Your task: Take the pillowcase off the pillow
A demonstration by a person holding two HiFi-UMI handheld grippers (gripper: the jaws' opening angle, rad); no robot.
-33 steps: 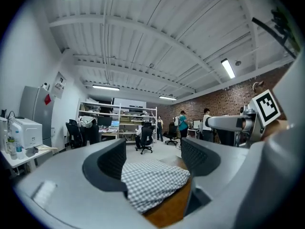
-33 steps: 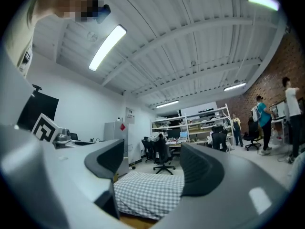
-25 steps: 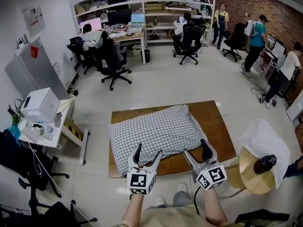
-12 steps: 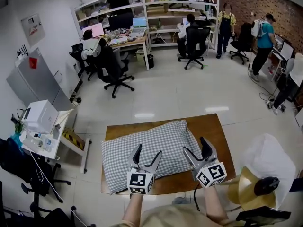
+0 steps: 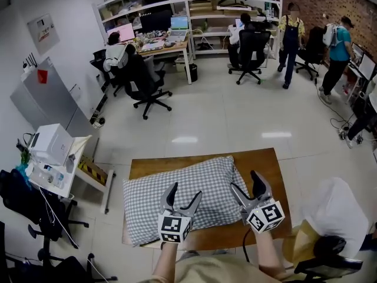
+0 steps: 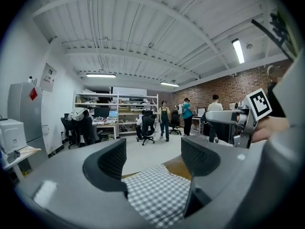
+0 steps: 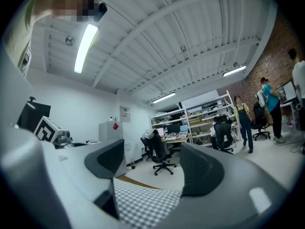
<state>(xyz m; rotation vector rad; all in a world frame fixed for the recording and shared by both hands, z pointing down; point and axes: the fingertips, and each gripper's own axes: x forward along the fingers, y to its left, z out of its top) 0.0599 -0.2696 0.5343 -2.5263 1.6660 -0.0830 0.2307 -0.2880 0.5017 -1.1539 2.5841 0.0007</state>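
- The left gripper [image 5: 184,192] is hovering over the near edge of the pillow [image 5: 147,199] with its jaws spread and nothing pressed between the pads. Its own view is showing only checked cloth lying below the gap.
- The right gripper [image 5: 245,183] is hanging above the pillow's near right corner. It is spread just as wide and is pinching nothing.
- The step in hand is probably the first hold, so both grippers are needing to come down onto cloth before anything closes.
- Doing it well is likely meaning one gripper pinching only the loose hem of the pillowcase [image 6: 157,199], not the stuffing under it. The other would be gripping the filling through the fabric at the opposite end, so the pull is running along the pillow's length.
- Which end is carrying the opening is not showing from the head view. It may be the right end, so that seam is worth checking first.
- The pillow is lying lengthwise, left to right, on the low wooden counter [image 5: 268,164], reaching the counter's left edge and leaving bare wood at the right and far sides.
- The pillowcase is a grey-and-white check, plump and lightly creased. It is looking soft enough to bunch up instead of sliding.
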